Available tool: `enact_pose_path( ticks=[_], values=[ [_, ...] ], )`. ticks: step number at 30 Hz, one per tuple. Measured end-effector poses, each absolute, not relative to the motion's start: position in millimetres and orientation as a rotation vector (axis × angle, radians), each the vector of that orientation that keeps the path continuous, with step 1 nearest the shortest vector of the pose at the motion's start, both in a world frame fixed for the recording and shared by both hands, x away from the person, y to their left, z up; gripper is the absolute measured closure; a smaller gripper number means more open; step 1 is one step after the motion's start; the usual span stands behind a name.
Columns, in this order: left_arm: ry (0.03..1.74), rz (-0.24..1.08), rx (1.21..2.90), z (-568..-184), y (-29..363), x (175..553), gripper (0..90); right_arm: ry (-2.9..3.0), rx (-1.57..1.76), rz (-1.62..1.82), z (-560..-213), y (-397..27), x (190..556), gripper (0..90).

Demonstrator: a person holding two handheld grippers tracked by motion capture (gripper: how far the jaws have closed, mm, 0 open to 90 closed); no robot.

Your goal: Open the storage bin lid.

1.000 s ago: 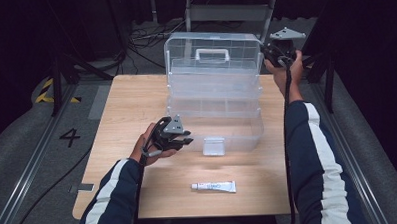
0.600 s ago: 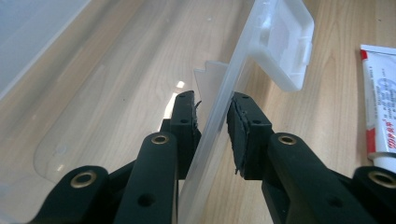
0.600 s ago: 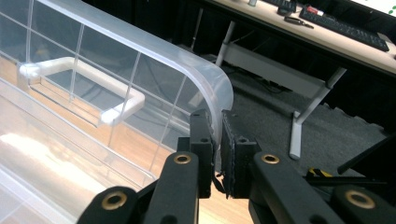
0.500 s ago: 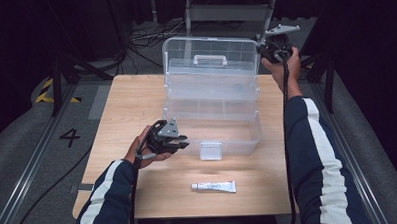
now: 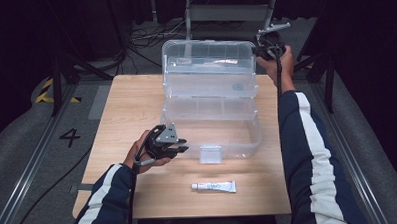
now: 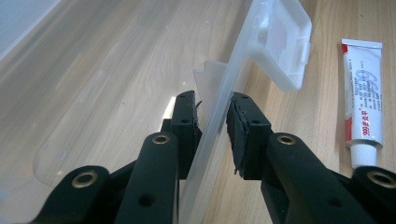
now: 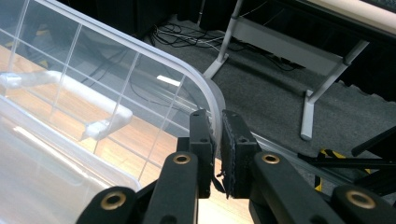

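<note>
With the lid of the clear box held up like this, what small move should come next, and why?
Probably swing the lid a little further back with the right gripper, which is clamped on its top corner edge. The left gripper pinches the front wall of the box base and steadies it, and the latch flap hangs free, so nothing holds the lid. The tube lies apart.

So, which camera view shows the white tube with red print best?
The left gripper view: the white tube with red print lies large there, its print visible. The high view shows it small on the wooden table.
</note>
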State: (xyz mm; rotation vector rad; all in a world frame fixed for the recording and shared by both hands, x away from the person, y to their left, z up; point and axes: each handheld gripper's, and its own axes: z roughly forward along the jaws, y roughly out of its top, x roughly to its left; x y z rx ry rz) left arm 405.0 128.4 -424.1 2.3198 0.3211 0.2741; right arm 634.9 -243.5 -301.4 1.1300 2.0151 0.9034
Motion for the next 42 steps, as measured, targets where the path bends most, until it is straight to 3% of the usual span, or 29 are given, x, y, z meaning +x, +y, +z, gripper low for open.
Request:
enact_pose_path(
  ticks=[15, 42],
  values=[
    [0.307, 0.270, 2.311, -427, 126, 404, 74.5, 2.079, 1.159, 0.905, -334, -245, 673, 83.5],
    [0.288, 0.259, 2.316, -428, 127, 404, 76.1, 2.154, 1.265, 0.832, -368, -248, 692, 79.4]
  ],
)
